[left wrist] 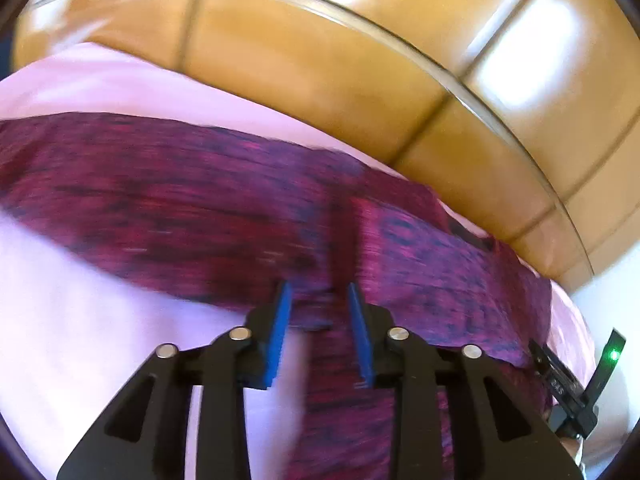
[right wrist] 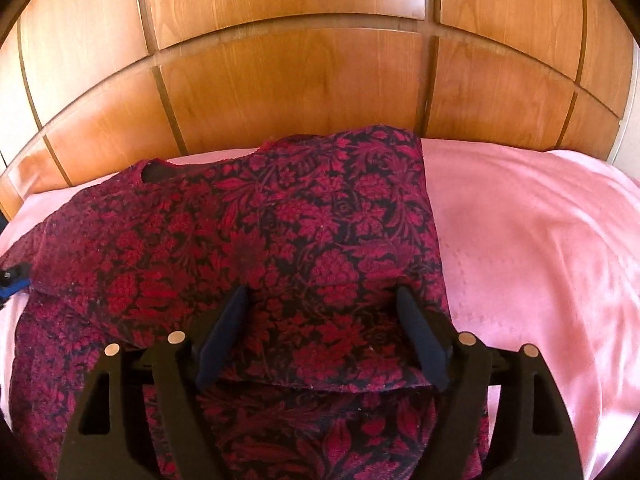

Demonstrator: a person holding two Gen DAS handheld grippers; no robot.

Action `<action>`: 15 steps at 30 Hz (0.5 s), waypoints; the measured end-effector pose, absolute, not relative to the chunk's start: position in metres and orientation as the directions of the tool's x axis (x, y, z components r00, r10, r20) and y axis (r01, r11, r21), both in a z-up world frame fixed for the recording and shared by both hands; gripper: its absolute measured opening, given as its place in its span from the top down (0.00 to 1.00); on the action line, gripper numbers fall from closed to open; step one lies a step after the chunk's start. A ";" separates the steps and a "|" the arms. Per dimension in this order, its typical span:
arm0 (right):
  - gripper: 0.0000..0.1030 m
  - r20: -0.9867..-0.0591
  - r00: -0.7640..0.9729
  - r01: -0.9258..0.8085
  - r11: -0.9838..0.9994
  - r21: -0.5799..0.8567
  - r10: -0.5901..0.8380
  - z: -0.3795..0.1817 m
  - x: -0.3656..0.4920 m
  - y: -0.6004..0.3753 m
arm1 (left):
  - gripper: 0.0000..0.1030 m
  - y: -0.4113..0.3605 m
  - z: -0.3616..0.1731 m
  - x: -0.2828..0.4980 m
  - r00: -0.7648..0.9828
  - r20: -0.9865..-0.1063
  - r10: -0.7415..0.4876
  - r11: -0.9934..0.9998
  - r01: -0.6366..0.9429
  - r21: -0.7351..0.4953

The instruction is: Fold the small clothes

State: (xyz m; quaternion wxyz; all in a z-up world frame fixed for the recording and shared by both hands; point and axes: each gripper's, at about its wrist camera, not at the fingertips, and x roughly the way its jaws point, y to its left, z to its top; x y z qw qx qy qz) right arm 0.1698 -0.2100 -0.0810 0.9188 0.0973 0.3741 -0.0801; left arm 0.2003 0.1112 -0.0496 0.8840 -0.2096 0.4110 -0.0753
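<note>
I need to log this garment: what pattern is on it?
Red floral on black garment; clearest in the right wrist view.

Left wrist view: sits low and close over the garment point(left wrist: 224, 208), looking forward past its own blue fingers point(left wrist: 280, 332), tilted, and blurred. Right wrist view: looks forward and slightly down from a little farther back, level, facing the wooden headboard point(right wrist: 296, 80). Both views share the garment, the pink bedsheet point(right wrist: 532, 248) and the headboard.

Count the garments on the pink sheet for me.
1: a red floral garment, partly folded, lying on the pink sheet under both grippers. Others could be hidden outside view.
</note>
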 end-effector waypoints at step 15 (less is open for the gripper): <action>0.16 -0.698 0.711 0.222 0.969 0.108 -0.085 -0.084 0.175 -0.205 | 0.53 0.335 -0.075 0.147 0.773 -0.594 -0.221 0.533 -0.415 -0.737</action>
